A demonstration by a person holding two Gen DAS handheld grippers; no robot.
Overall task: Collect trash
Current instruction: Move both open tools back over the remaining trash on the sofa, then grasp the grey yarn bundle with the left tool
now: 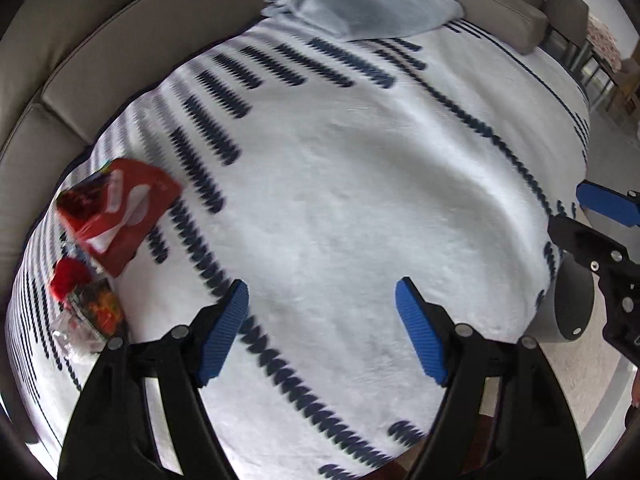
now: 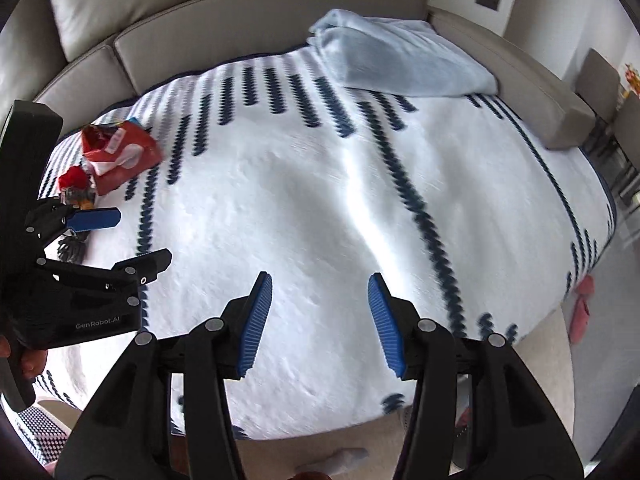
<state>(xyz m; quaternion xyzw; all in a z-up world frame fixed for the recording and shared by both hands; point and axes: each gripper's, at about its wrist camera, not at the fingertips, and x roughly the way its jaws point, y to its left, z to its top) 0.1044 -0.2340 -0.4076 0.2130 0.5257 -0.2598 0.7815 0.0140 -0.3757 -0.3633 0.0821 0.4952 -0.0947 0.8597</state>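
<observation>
A red snack bag (image 1: 116,212) lies on the white, blue-striped blanket (image 1: 340,200) at the left, with a small red wrapper (image 1: 68,276) and a clear printed wrapper (image 1: 92,316) just below it. The same bag (image 2: 120,152) and small wrappers (image 2: 76,188) show at the left in the right wrist view. My left gripper (image 1: 322,330) is open and empty, right of the trash; it also shows in the right wrist view (image 2: 128,236). My right gripper (image 2: 320,324) is open and empty over the blanket's middle; it shows at the edge of the left wrist view (image 1: 588,216).
A grey sofa (image 2: 240,32) curves around behind the blanket. A folded light-blue blanket (image 2: 400,60) lies at the back. A grey round bin (image 1: 572,304) stands on the floor at the blanket's right edge. Pink slippers (image 2: 580,308) lie on the floor at the right.
</observation>
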